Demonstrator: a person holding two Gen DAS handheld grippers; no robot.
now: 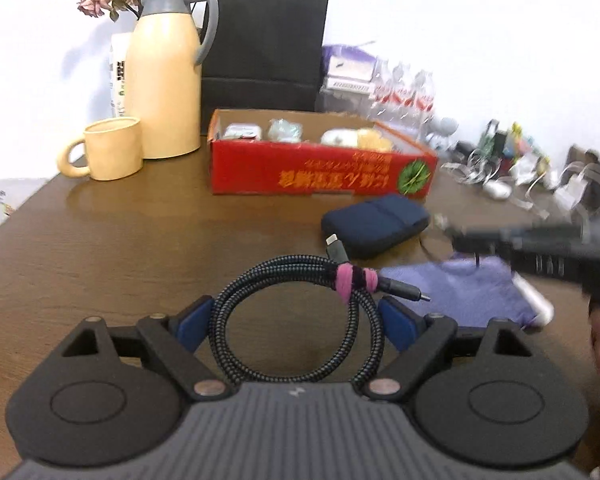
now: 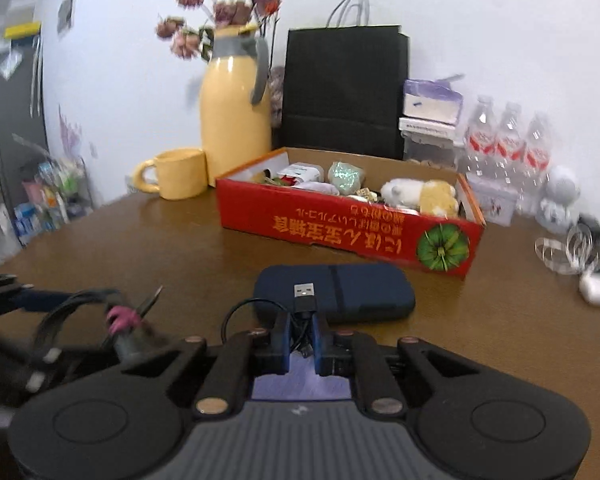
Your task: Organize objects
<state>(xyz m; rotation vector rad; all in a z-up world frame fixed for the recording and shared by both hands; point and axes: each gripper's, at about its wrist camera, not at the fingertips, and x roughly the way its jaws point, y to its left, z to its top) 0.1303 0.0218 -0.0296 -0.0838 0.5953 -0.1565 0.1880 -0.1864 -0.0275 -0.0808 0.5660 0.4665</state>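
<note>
Your right gripper [image 1: 540, 248] shows in the left wrist view only as a dark smear, cut off by the right edge. The clutter [image 1: 516, 164] along the wall behind it is too blurred to name. In the right wrist view, your left gripper [image 2: 4, 300] runs off the left edge, and the coiled cable [image 2: 80, 312] there is smeared.

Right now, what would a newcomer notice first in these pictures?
Probably the red box of small items mid-table, with the yellow jug behind it to the left. Nearer, the left gripper holds a coiled cable, and the right gripper pinches a thin black cable.
</note>
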